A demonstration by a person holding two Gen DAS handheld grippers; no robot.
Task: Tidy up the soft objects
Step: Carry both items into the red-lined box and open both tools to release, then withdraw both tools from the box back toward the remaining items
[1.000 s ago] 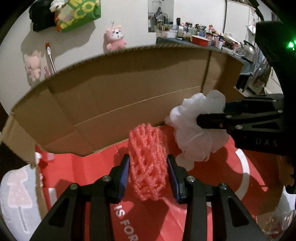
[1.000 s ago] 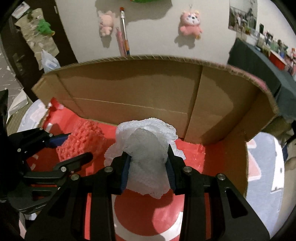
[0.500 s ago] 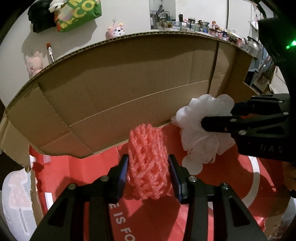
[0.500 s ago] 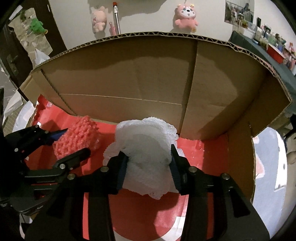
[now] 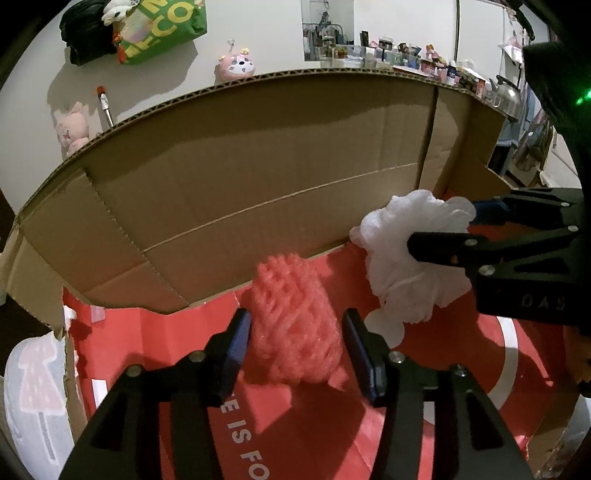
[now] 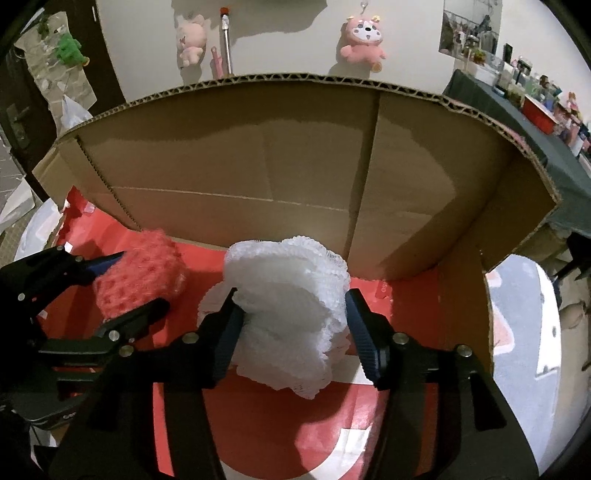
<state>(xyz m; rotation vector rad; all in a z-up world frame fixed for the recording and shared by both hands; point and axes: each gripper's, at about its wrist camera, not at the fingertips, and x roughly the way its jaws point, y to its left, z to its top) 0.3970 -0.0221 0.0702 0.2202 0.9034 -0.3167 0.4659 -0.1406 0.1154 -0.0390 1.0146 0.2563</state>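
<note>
Both grippers reach into an open corrugated cardboard box [image 5: 258, 177] whose plain brown walls show fluted edges along the top, while its floor is a glossy red printed panel [image 5: 317, 435] with white lettering and a white curved band. The left gripper [image 5: 295, 343] has its jaws parted, the blue ribbed pads standing on either side of a pink foam net sleeve [image 5: 295, 321], a stubby, roughly cylindrical roll of open diamond mesh that sits on the red floor close to the back wall; small gaps show between the pads and the mesh, so the sleeve looks released rather than squeezed. Just to its right, the right gripper [image 6: 291, 325] has its jaws spread wide around a white foam net sleeve [image 6: 288, 314], a puffy bundle of fine lacy mesh with frilled, scalloped edges; the left pad presses into its side, the right pad sits at its edge, and whether it is pinched or merely resting between them cannot be told. The two sleeves lie near each other but apart. On the pale wall behind the box hang a pink plush toy [image 6: 364, 42], a second paler plush [image 6: 190, 38] and a green printed bag [image 5: 162, 29].
</note>
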